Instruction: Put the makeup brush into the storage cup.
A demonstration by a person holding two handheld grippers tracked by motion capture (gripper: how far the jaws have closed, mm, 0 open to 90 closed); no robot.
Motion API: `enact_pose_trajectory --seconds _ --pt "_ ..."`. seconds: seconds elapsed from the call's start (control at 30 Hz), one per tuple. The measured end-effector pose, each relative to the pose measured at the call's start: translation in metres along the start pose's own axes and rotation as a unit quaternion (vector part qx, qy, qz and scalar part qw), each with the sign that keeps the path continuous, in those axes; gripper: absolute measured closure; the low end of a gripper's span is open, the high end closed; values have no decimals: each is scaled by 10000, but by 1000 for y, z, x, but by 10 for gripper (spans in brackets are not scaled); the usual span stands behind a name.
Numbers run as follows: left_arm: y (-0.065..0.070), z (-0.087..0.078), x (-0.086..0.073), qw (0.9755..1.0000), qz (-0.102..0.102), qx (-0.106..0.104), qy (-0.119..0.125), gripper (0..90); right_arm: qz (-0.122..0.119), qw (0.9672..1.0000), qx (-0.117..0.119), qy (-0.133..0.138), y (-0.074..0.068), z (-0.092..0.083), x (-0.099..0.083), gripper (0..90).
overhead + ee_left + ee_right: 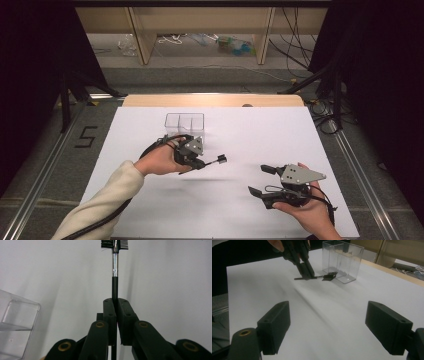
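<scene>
Black brush: the small brush (215, 161) with a comb on its tip is off the table, held by its thin stick.
Left gripper: the left gripper (204, 164) is pinched tight on the brush stick, and the tip sticks out level in front.
Clear box: the box (185, 124) has little rooms inside and stands just behind the left gripper.
Right gripper: the right gripper (262, 180) is wide and holds nothing, well apart from the brush.
White table: the table (280, 135) is bare around them.
Do it well: I think the brush goes in the box. Tip it upright first, line it up over one room, go down slow, and let go only when it is inside.
</scene>
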State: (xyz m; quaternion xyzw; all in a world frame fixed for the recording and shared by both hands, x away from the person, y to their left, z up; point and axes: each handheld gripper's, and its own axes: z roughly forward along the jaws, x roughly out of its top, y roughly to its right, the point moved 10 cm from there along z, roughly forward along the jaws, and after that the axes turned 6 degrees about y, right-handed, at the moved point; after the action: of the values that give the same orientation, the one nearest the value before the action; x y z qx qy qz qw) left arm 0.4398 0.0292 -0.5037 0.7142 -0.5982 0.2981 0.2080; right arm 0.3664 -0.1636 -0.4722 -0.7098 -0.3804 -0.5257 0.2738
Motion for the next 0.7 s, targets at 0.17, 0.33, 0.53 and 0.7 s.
enact_pose_trajectory --seconds 0.17,0.33,0.53,0.7 --pt "-1 -6 1 9998 14 67 178 854 1 10000 -4 1 0 0 0 214" --pt "0 -11 1 9991 -71 122 393 854 1 10000 4 0 0 0 0 214" --pt "0 -14 2 9968 -265 228 721 854 3 10000 4 -2 0 0 0 213" --pt "-1 -18 4 9935 -402 358 1003 854 0 10000 -11 -1 0 0 0 213"
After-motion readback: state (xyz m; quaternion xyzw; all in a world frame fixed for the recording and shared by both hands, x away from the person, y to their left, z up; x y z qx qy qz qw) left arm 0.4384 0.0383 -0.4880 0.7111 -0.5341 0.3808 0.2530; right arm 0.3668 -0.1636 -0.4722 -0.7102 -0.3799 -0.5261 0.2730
